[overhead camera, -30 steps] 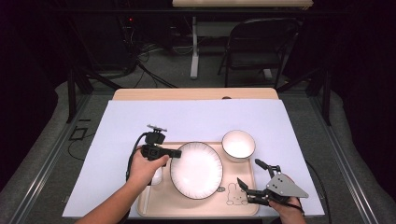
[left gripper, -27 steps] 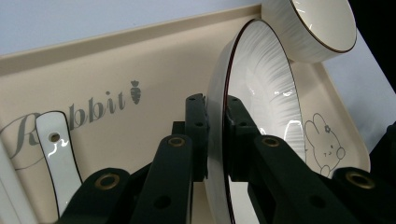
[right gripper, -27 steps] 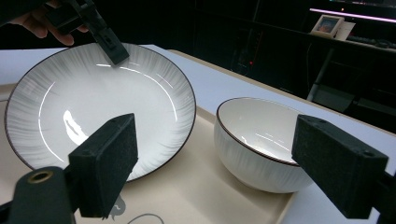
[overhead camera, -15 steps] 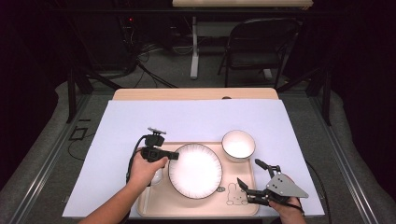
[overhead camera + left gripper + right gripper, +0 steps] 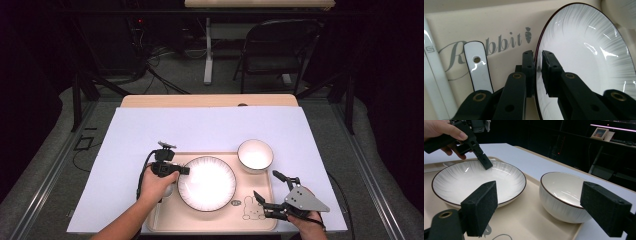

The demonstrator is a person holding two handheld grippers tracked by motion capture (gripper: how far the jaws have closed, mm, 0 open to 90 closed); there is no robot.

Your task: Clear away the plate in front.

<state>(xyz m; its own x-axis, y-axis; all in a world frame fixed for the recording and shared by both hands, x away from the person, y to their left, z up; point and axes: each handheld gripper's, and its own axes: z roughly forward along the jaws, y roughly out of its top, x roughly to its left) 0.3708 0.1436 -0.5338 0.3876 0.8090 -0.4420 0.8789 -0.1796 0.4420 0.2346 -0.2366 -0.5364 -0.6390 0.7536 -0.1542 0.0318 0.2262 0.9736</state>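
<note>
Left gripper [image 5: 537,72] clamped on plate [image 5: 207,183] rim, plate resting in tray [image 5: 260,226]; lift/transfer pending. Right gripper [image 5: 272,192] wide open, empty, near bowl [image 5: 255,155].

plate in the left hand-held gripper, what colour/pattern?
White plate with fine radial grey streaks and a thin dark rim; clearest in the left gripper view.

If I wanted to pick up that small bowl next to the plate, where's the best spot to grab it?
Grip the bowl by its thin rim, probably on the side nearest the right gripper, coming from above with one jaw inside. Its round, steep wall gives nothing else to pinch, and it stands upright, open upward.
</note>
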